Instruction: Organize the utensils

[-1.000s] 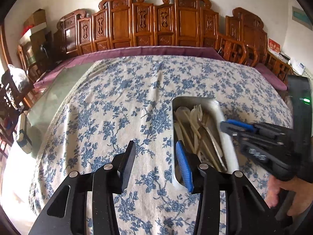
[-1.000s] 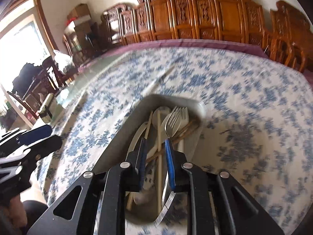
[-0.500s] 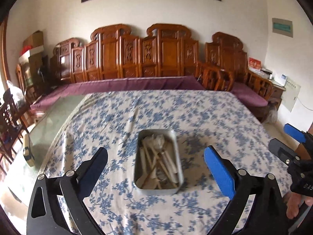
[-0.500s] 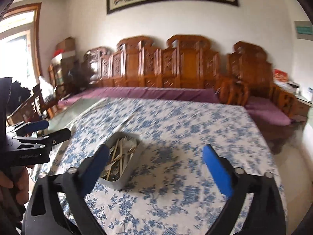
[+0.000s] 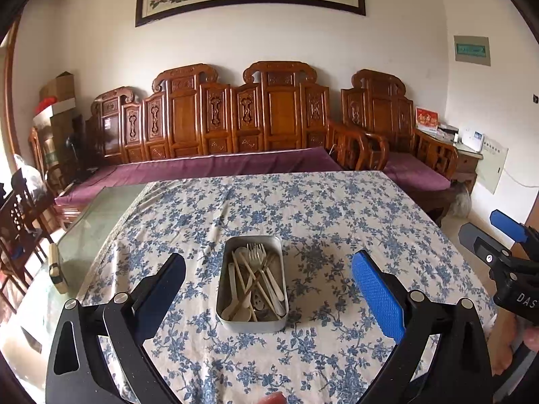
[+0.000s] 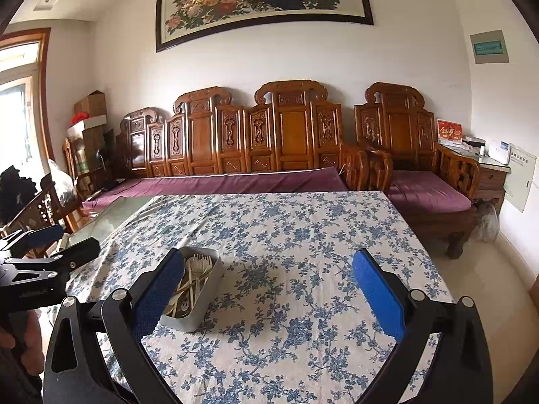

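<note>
Now both hand-held grippers hang above the blue-flowered tablecloth point(image 5: 320, 208), the left gripper point(image 5: 269, 286) and the right gripper point(image 6: 269, 286) with jaws spread wide and nothing between them, having just been opening. From the left wrist, the rectangular silver metal tin point(image 5: 251, 323) sits at 6 o'clock of the table, crammed with pale plastic and steel forks and spoons point(image 5: 256, 279). The utensils lie crisscrossed, so a careless reach could snag several at once, or nudge the light tin along the loose cloth
</note>
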{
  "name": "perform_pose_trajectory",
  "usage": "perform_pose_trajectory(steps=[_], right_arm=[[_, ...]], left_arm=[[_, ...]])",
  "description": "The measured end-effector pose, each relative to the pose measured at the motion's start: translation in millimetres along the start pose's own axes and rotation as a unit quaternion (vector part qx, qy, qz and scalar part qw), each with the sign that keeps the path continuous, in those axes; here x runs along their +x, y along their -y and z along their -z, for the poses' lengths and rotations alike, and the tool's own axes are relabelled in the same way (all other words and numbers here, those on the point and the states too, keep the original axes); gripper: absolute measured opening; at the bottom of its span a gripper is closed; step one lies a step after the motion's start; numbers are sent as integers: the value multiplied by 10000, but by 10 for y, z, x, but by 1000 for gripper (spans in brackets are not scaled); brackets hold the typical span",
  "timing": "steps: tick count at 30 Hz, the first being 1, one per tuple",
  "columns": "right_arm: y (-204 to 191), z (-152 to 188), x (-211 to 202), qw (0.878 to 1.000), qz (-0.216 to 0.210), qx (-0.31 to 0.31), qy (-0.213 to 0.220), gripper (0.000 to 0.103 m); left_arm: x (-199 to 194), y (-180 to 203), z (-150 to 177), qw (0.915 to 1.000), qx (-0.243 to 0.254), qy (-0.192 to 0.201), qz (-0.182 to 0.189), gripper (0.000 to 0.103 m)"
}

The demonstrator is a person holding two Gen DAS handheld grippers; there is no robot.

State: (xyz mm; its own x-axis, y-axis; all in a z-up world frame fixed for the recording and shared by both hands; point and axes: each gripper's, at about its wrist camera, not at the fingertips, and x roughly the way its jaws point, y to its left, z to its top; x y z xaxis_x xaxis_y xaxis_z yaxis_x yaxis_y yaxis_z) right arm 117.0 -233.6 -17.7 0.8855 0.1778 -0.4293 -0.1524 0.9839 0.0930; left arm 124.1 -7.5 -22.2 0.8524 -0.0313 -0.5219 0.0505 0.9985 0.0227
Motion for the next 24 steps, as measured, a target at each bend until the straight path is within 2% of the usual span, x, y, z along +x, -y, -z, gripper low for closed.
perform_pose_trajectory(steps=[24], right_arm=[[-5, -39, -75, 10000, 2, -31, 61, 101]], left_arm=[[-72, -5, 10, 9999, -36, 77, -108, 95]])
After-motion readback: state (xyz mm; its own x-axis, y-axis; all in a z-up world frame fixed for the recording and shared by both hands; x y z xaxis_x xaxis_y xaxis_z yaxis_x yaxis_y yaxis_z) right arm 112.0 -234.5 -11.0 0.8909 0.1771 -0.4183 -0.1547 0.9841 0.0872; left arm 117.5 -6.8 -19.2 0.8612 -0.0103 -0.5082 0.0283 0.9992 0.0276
